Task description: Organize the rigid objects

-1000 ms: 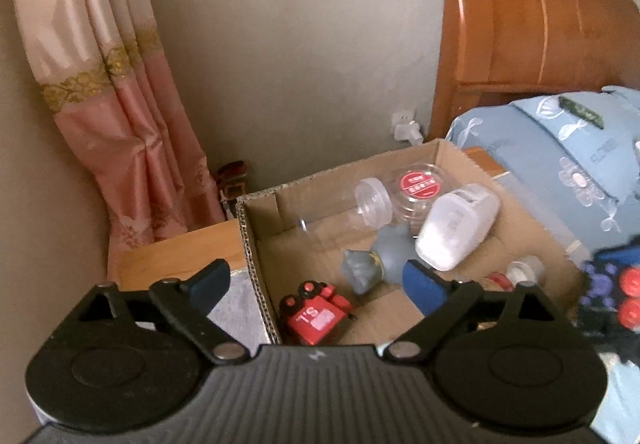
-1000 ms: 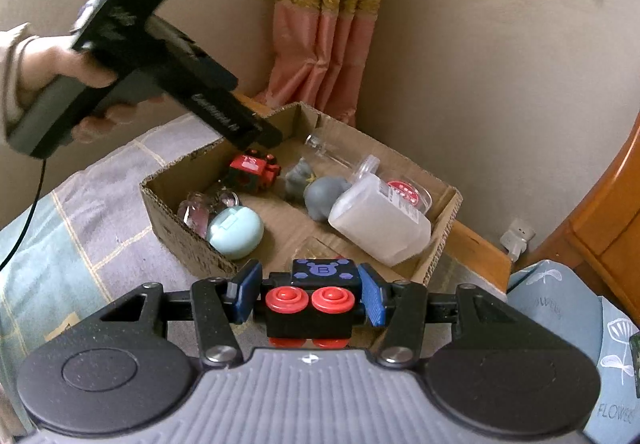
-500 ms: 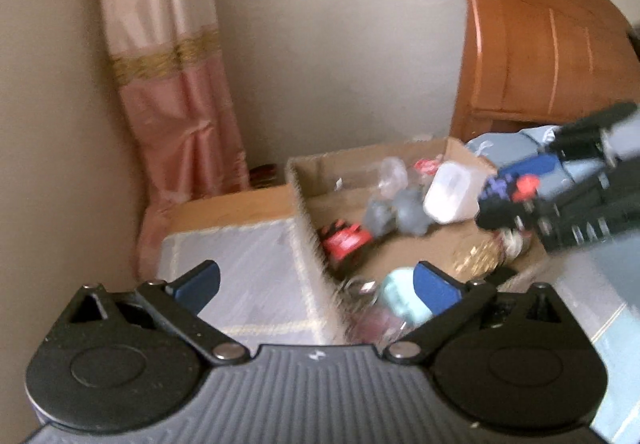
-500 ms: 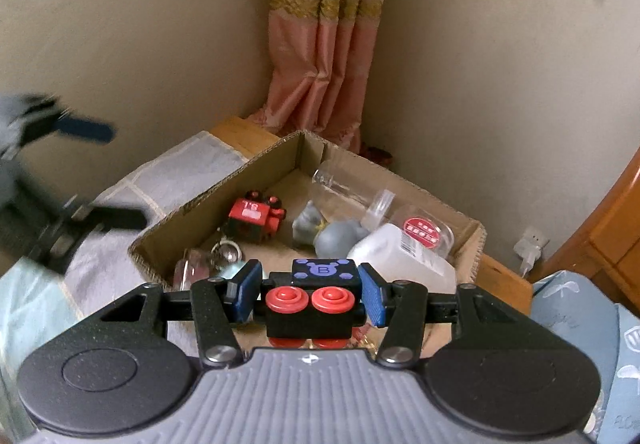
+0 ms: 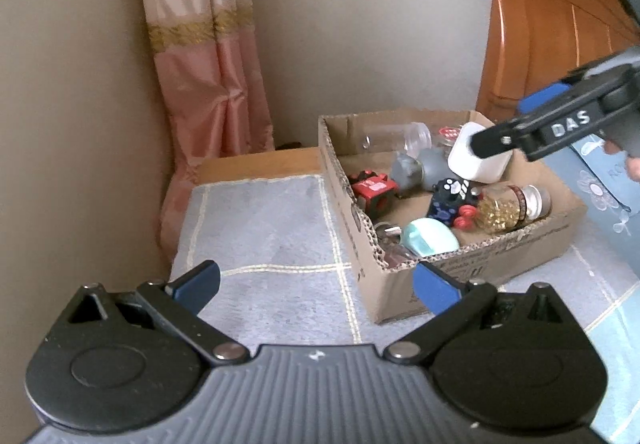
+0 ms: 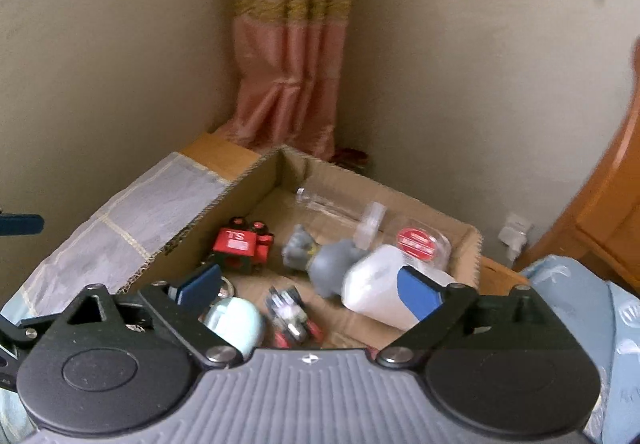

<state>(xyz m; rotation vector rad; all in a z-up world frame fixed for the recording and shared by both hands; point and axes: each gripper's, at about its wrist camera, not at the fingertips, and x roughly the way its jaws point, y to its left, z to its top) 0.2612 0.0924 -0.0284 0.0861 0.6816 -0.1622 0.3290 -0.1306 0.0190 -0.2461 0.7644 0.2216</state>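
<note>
A grey checked bedcover (image 5: 272, 228) carries the cardboard box (image 5: 472, 264) in the room's corner. The dark blue cube toy (image 5: 448, 196) lies inside, apparently on its side, though blurred. The right gripper (image 6: 308, 286) above it and the left gripper (image 5: 316, 284) both gape wide, empty.

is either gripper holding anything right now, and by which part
Nothing is held. The left gripper and the right gripper both stand open and empty; the black and red toy lies loose in the cardboard box.

Black tongs (image 5: 316, 284), blue pads (image 5: 434, 290), silver screws, ribbed grey housing.
</note>
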